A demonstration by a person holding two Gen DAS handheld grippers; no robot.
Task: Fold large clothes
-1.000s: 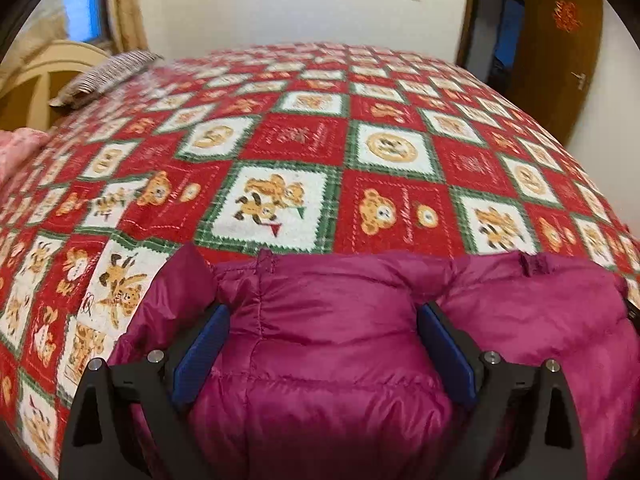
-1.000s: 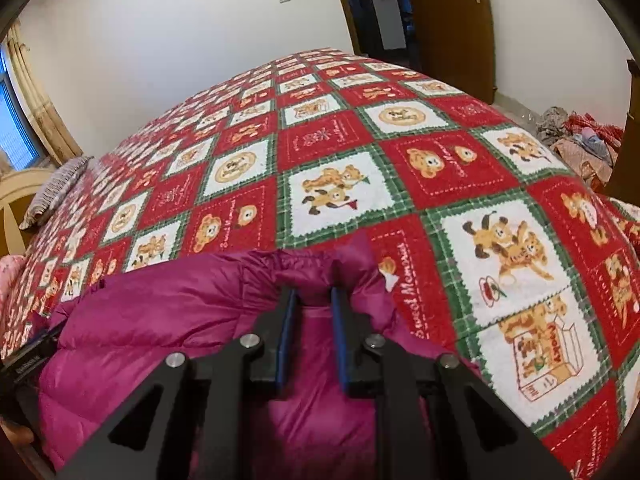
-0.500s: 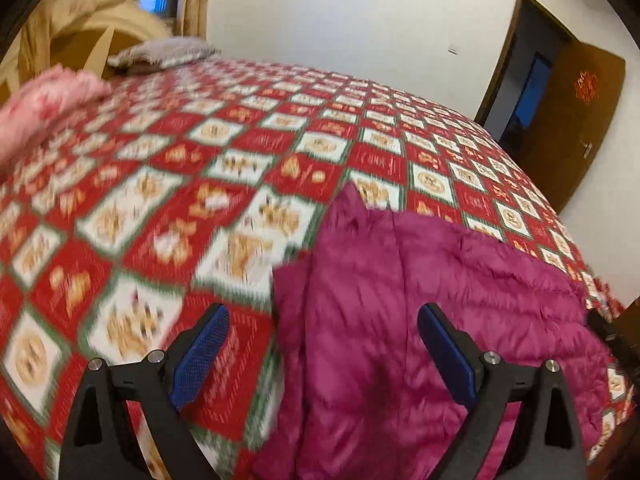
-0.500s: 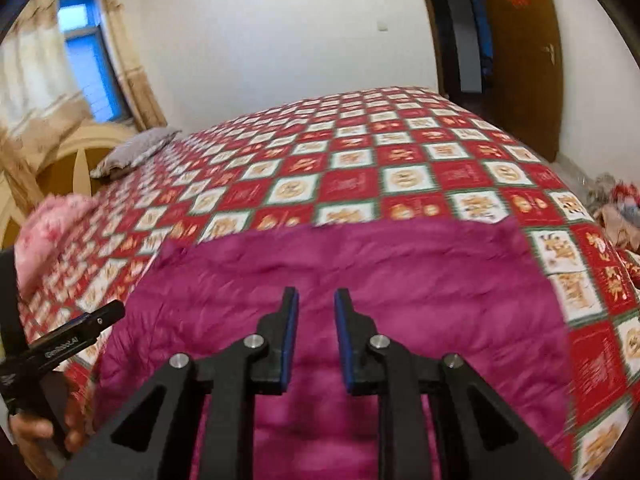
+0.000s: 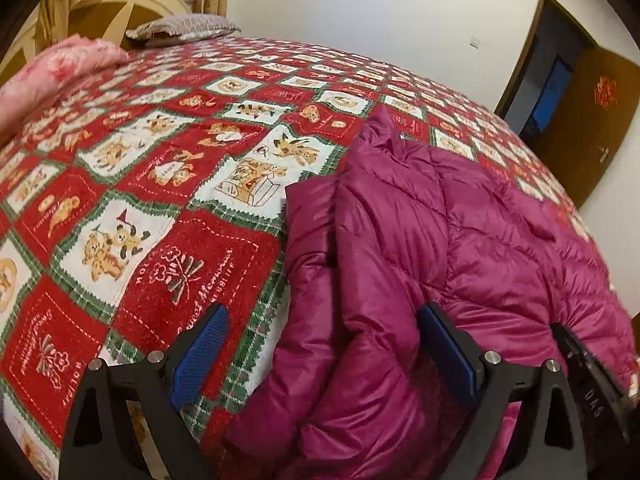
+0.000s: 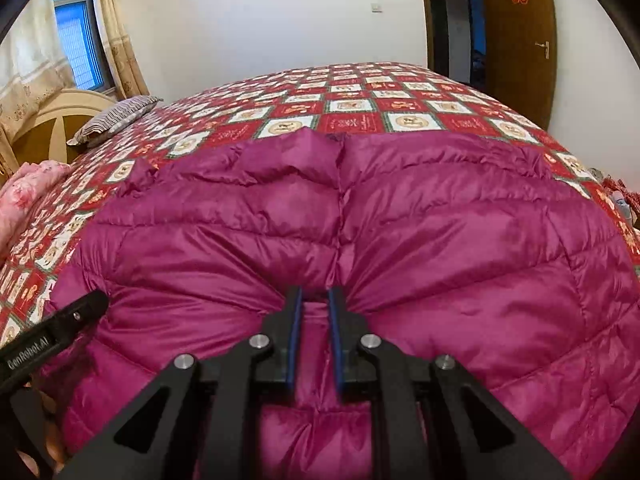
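Observation:
A magenta quilted down jacket (image 6: 400, 240) lies spread on the bed, its near hem toward me. My right gripper (image 6: 314, 296) has its jaws closing on a bunched fold of that hem, and wrinkles fan out from the pads. In the left wrist view the jacket (image 5: 460, 240) fills the right half, its left edge folded over. There my left gripper (image 5: 322, 316) stands wide open over that edge; one pad is above the bedspread, the other against the jacket. The left gripper's finger (image 6: 52, 332) shows at the jacket's left side.
The bed carries a red, white and green bear-print bedspread (image 5: 160, 200). A pink blanket (image 5: 52, 68) and a striped pillow (image 6: 116, 118) lie by the headboard (image 6: 48, 120). A brown door (image 6: 516, 40) stands open at the far right. Loose clothes lie off the bed's right side.
Both views have swung sideways along the jacket. The left gripper now straddles the jacket's left edge, still wide open. The right gripper's jaws have narrowed onto a fold of the hem.

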